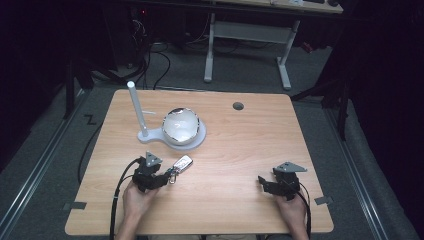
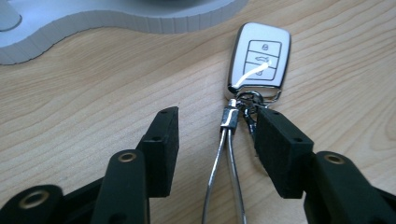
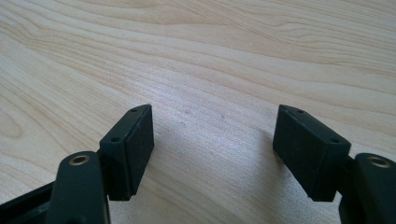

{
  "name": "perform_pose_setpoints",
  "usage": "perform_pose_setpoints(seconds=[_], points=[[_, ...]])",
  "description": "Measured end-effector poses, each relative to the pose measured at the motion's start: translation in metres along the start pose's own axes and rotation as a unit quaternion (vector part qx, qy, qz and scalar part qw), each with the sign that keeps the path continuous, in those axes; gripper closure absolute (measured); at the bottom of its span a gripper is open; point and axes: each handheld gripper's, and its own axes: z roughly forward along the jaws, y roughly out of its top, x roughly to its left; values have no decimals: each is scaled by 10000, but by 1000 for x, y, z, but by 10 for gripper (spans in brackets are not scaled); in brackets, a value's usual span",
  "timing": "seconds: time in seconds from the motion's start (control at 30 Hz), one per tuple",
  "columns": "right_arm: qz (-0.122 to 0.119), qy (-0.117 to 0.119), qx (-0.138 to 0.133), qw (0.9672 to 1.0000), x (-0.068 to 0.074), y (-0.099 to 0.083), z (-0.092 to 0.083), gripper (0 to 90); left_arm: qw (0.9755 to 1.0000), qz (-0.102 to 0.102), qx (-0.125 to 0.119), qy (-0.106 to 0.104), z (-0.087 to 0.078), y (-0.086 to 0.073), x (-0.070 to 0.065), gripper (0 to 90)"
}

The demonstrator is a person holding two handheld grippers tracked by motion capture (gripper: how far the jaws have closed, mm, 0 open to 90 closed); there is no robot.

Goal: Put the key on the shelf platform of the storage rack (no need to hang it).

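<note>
Left gripper (image 1: 169, 176) sits at the near-left of the table (image 1: 240, 150), jaws spread, nothing clamped. The car key fob (image 2: 258, 59) lies flat on the wood just past the jaw tips, button side up; glare streaks across the lower buttons so the icons are hard to read. Its wire loop (image 2: 224, 172) runs back between the jaws and is cut off by the bottom edge of the left gripper view; the key ring clasp is partly hidden behind the right-hand jaw pad, so I can't tell if pad and clasp touch. In the high view the fob is small and blurry, just beside the gripper tip. White stand base (image 2: 116, 21) is cropped at the top of the left gripper view; the high view shows its post (image 1: 136, 107) and a shiny bowl (image 1: 180, 125) on it, contents unreadable. Right gripper (image 1: 266, 184) is at the near-right, well apart from the fob, jaws wide over bare wood.
</note>
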Motion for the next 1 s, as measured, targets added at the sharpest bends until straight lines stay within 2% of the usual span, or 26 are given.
perform_pose_setpoints(seconds=[0.2, 0.23, 0.33, 0.43, 0.47, 0.53, 0.83, 0.87, 0.9, 1.0], points=[[0, 1, 0, 10000, 0, 0, 0, 295, 10000, -29, 31, 28, 6, -2, 0, 542], [-1, 1, 0, 10000, 0, 0, 0, 295, 10000, 25, 18, 9, 6, -3, 1, 543], [-1, 1, 1, 10000, 0, 0, 0, 295, 10000, -26, -5, 43, 8, -3, 0, 558], [-1, 0, 0, 10000, 0, 0, 0, 295, 10000, 27, 15, -14, 10, -2, 1, 578], [-1, 1, 1, 10000, 0, 0, 0, 295, 10000, -55, 18, 31, 11, -3, 1, 578], [-2, 0, 1, 10000, 0, 0, 0, 295, 9999, -60, 66, 51, 12, -4, 1, 589], [-4, -1, 6, 10000, 0, 0, 0, 295, 10000, 58, 76, -10, 12, -6, 2, 687], [-4, -1, 6, 10000, 0, 0, 0, 295, 10000, 19, 71, 15, 12, -6, 1, 687], [-6, -1, 6, 10000, 0, 0, 0, 295, 9999, 87, 85, -34, 12, -7, 1, 707], [-9, 1, 7, 10000, 0, 0, 0, 295, 9999, 71, 107, -36, 11, -7, 1, 731]])
